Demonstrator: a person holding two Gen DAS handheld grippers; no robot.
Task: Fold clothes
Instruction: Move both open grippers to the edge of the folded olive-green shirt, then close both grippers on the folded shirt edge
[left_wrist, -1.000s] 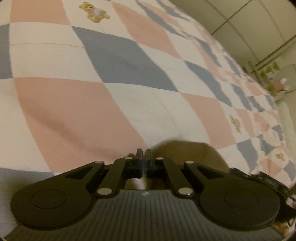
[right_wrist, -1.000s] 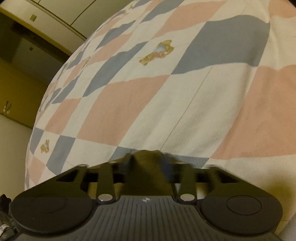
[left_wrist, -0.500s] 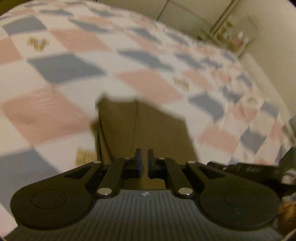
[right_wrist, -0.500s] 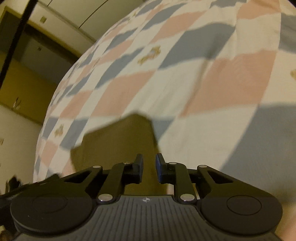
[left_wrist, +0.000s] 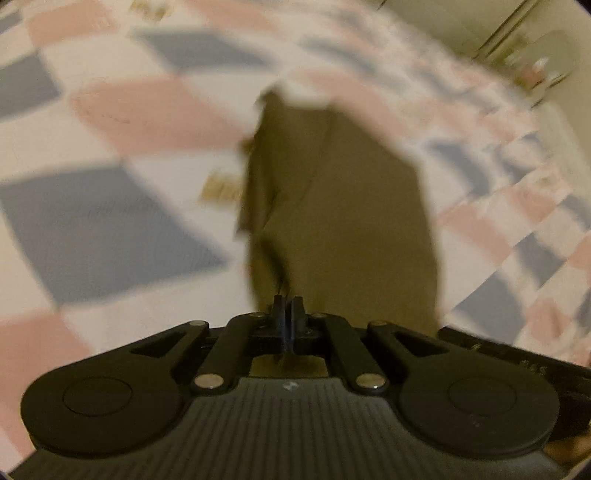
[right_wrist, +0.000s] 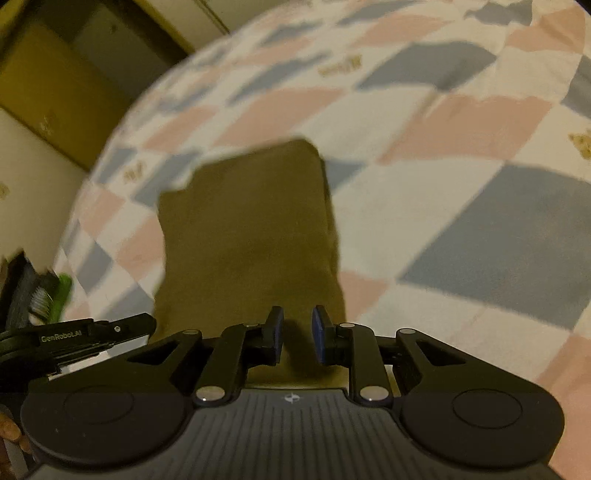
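Olive-brown garment (right_wrist: 251, 229), folded into narrow rectangle, lying flat on checked bedspread (right_wrist: 480, 229).

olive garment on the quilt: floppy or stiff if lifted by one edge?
Probably floppy: the olive garment lies flat on the quilt with soft creases and folded layers. Likely light, thin fabric. It would drape and may unfold if lifted by one edge.

"GenRoboLAI" on left tongs (right_wrist: 92, 338), other marks unreadable

A home bedroom — checked teddy-print quilt (right_wrist: 443, 122) on a bed, wardrobe doors (left_wrist: 476, 22) behind.
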